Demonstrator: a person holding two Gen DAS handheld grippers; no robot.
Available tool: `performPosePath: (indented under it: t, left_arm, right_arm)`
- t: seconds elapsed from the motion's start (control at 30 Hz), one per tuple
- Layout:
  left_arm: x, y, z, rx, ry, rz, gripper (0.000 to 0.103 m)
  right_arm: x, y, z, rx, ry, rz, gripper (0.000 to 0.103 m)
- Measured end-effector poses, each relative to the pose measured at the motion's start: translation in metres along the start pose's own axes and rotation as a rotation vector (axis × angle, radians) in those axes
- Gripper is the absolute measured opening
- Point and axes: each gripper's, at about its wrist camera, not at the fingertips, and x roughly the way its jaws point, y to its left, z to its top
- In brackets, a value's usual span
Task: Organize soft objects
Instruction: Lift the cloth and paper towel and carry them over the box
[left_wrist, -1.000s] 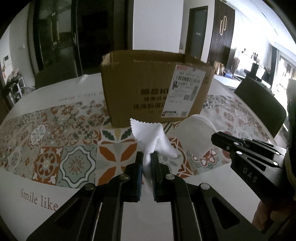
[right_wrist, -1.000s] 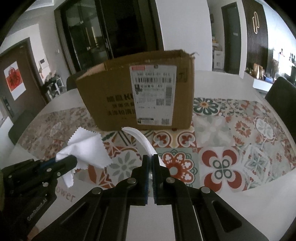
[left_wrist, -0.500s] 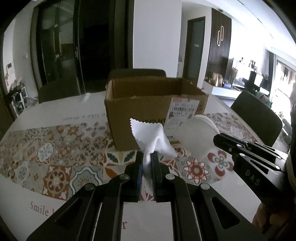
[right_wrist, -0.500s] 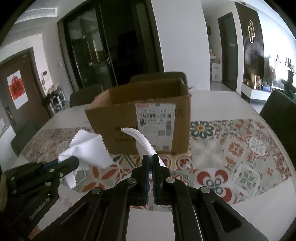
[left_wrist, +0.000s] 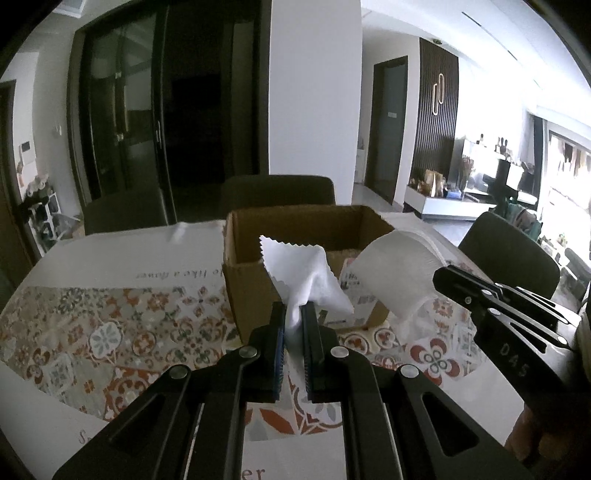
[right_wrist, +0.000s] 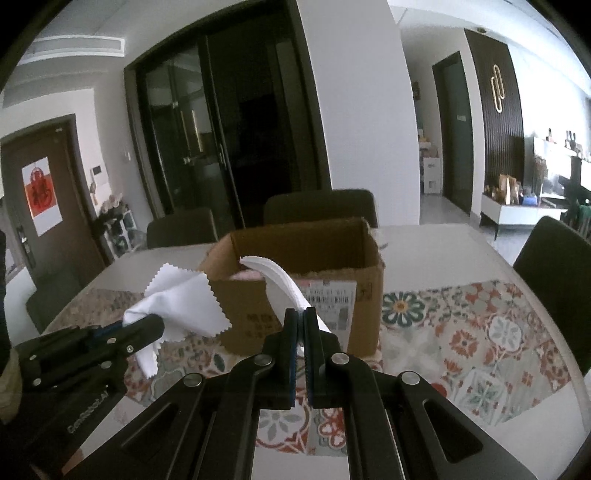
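Observation:
My left gripper (left_wrist: 294, 314) is shut on a white cloth with zigzag edges (left_wrist: 299, 273), held in the air in front of the open cardboard box (left_wrist: 255, 291). The cloth also shows in the right wrist view (right_wrist: 181, 299). My right gripper (right_wrist: 300, 317) is shut on a white round pad (right_wrist: 284, 280), seen side-on; in the left wrist view the pad (left_wrist: 395, 273) shows as a curved disc. Both are level with the box's near rim (right_wrist: 295, 236). Something pink (right_wrist: 251, 275) lies inside the box.
The box stands on a white table with a patterned tile runner (left_wrist: 110, 325). Dark chairs (right_wrist: 317, 206) stand behind the table and one (right_wrist: 557, 273) at the right. Dark glass doors lie beyond.
Both grippers have risen with their loads; the box's open top, hidden one second ago, now shows. Both grips are unchanged.

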Motion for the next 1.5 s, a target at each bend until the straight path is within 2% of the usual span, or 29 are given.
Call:
performPosePath:
  t: [0.73,1.17,1.5]
  left_arm:
    - [0.003,0.005,0.050,0.001,-0.082,-0.004,0.011]
    - [0.027,0.004,0.074,0.013,-0.106,0.009,0.011]
    - [0.064,0.006,0.093,0.003,-0.084,-0.005,0.011]
  right_arm:
    - [0.000,0.006,0.054,-0.012,-0.118,0.009,0.005]
    - [0.022,0.001,0.077,-0.019,-0.141,0.005,0.005]
    - [0.054,-0.005,0.089,-0.024,-0.126,0.016,0.005]
